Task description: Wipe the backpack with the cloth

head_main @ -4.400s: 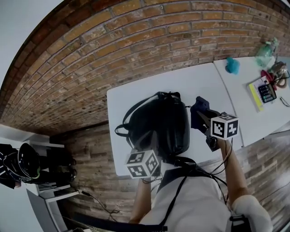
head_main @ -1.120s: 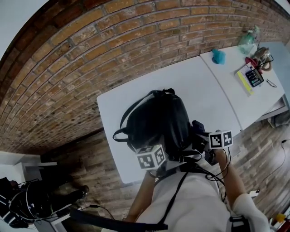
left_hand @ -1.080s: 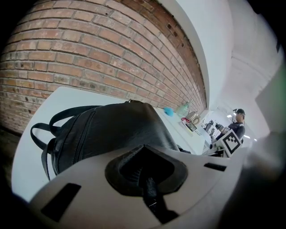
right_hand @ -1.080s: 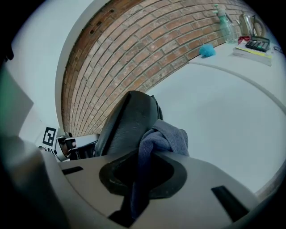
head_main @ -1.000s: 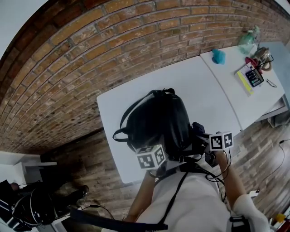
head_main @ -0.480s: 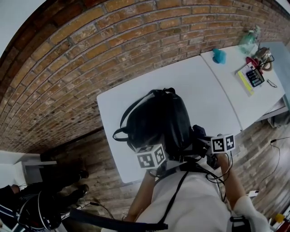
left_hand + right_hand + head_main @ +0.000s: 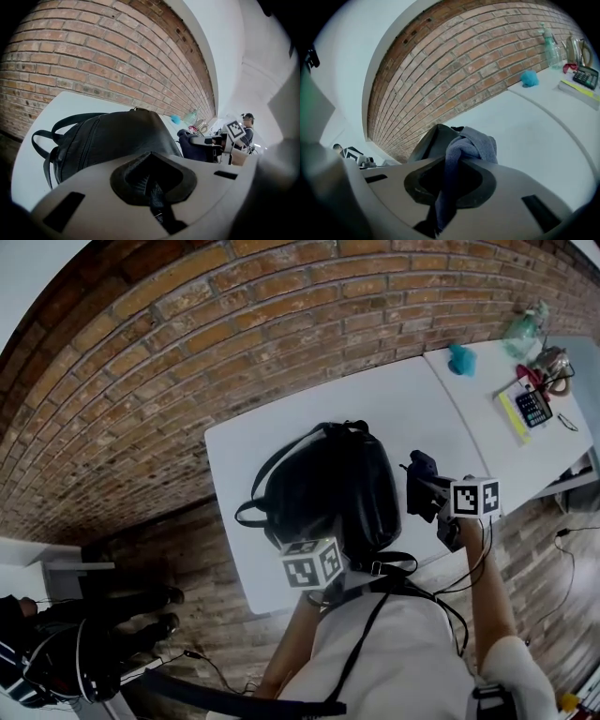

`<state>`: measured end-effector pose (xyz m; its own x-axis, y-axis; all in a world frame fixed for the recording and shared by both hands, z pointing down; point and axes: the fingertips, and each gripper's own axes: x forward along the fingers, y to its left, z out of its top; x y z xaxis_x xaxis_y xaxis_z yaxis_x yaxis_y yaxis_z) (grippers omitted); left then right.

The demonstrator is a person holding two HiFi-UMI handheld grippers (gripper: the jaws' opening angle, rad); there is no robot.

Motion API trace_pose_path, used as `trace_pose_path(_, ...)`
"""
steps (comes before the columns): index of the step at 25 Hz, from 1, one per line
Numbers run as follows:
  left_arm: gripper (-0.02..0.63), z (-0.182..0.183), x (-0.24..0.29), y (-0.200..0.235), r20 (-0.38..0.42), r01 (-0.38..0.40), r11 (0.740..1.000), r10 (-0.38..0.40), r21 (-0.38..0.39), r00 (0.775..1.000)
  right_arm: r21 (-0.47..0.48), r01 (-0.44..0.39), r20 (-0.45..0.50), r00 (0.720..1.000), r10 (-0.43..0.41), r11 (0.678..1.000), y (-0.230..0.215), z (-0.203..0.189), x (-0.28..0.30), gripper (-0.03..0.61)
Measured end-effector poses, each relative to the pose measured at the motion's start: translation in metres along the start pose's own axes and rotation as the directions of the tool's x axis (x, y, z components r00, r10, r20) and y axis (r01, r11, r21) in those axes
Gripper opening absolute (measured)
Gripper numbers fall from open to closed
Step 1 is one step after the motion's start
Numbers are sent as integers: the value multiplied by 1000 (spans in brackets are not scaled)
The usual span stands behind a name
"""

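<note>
A black backpack (image 7: 323, 486) lies on the white table (image 7: 412, 413), its loop handle toward the brick wall. My left gripper (image 7: 314, 554) sits at the backpack's near edge, shut on a dark fold of the backpack (image 7: 108, 140). My right gripper (image 7: 429, 495) hovers just right of the bag, shut on a dark blue-grey cloth (image 7: 419, 486). In the right gripper view the cloth (image 7: 471, 145) bunches over the jaws, with the backpack (image 7: 433, 140) behind it. The left gripper view shows the cloth (image 7: 190, 146) beside the bag, apart from it.
A second white table (image 7: 506, 371) adjoins on the right, holding a teal object (image 7: 461, 359), a spray bottle (image 7: 525, 329) and a calculator (image 7: 534, 409). The brick wall (image 7: 234, 324) runs behind both tables. A person (image 7: 47, 662) stands on the floor at lower left.
My right gripper has lifted the cloth from the table's near edge up alongside the backpack's right side. The left gripper has stayed on the bag's near edge.
</note>
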<state>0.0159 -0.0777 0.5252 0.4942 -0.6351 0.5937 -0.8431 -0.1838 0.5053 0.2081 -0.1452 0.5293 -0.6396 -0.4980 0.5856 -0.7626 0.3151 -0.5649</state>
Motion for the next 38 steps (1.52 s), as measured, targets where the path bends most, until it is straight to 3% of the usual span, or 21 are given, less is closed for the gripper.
trace_pose_path(6,5,3,-3,-2,7,-2,1000,2,4,1000,-64,-9,39,999,12,998,4,56,35,38)
trace_pose_path(14,5,7,-6,1,21,-16,1000,16,1,1000,-122,34,50,998,-28,992,5,87,84,38)
trace_pose_path(23,5,14,-9,10,34,-30,1000,30,-2,999,-134,58,-2,998,-59,989,3,80,109,38)
trace_pose_path(38,5,14,-6,8,24,-9,1000,9,4,1000,-161,78,-21,996,-82,984,7,56,94,38)
